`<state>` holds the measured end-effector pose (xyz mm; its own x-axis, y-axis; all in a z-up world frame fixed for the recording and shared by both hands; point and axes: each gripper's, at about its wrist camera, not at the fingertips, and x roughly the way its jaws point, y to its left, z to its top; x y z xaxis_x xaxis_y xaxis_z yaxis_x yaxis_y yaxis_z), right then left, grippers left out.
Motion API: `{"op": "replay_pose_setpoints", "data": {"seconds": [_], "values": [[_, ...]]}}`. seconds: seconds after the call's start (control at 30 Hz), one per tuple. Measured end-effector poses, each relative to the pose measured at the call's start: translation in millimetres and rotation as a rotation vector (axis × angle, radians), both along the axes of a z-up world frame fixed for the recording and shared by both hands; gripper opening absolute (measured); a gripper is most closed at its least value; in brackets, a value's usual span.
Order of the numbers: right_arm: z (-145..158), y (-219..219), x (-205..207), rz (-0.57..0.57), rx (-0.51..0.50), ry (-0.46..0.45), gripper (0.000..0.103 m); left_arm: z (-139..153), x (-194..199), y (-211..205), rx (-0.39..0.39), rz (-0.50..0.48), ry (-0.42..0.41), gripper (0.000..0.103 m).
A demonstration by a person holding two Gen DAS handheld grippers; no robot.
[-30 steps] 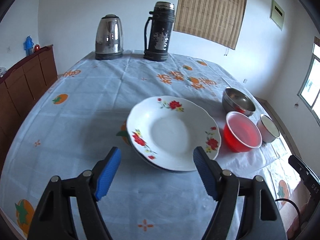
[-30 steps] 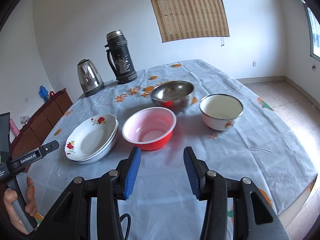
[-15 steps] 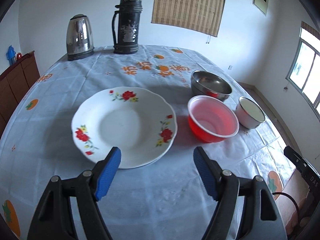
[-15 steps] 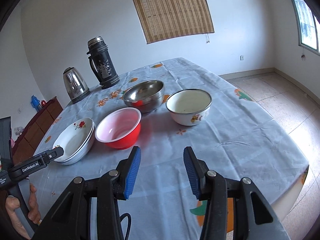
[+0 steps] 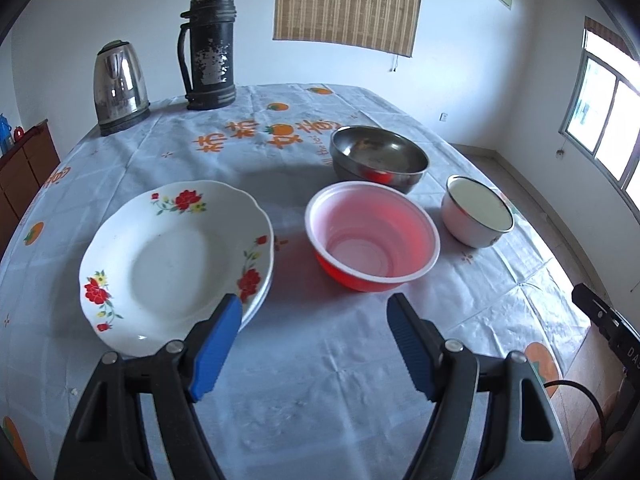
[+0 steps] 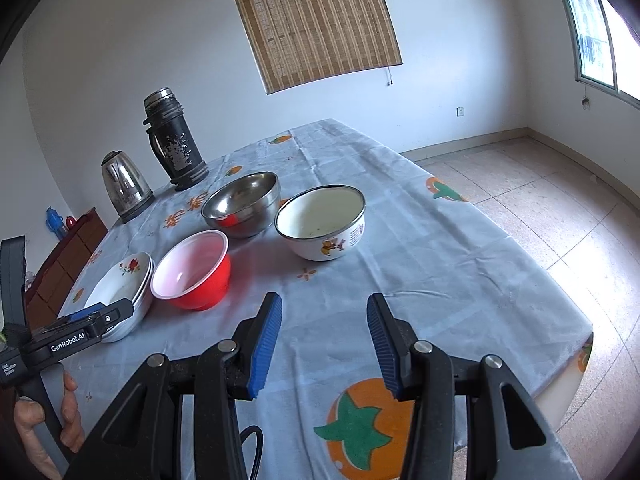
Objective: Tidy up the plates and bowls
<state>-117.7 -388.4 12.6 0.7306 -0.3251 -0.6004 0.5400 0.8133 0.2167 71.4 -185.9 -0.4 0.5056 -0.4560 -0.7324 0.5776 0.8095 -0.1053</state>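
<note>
A stack of white plates with red flowers (image 5: 172, 256) lies on the table at the left; it also shows in the right wrist view (image 6: 124, 280). To its right stand a red plastic bowl (image 5: 372, 236) (image 6: 194, 270), a steel bowl (image 5: 378, 160) (image 6: 242, 204) and a white enamel bowl (image 5: 476, 212) (image 6: 322, 222). My left gripper (image 5: 314, 316) is open and empty, just in front of the plates and the red bowl. My right gripper (image 6: 324, 316) is open and empty, in front of the enamel bowl, above the cloth.
A steel kettle (image 5: 118, 88) and a black thermos (image 5: 210, 48) stand at the table's far end. A light blue printed cloth (image 5: 312, 400) covers the table. A brown cabinet (image 5: 20, 172) is at the left. The table's right edge (image 6: 532, 248) drops to a tiled floor.
My left gripper has swung right, so the plates sit further left and the bowls nearer the centre. My right gripper has pulled back and to the right. Both stay open.
</note>
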Motion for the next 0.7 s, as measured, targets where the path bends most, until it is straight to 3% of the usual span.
{"op": "replay_pose_setpoints", "data": {"seconds": [0.7], "values": [[5.6, 1.7, -1.8, 0.001, -0.018, -0.007, 0.047, 0.8, -8.6, -3.2, 0.039, 0.009, -0.037, 0.076]]}}
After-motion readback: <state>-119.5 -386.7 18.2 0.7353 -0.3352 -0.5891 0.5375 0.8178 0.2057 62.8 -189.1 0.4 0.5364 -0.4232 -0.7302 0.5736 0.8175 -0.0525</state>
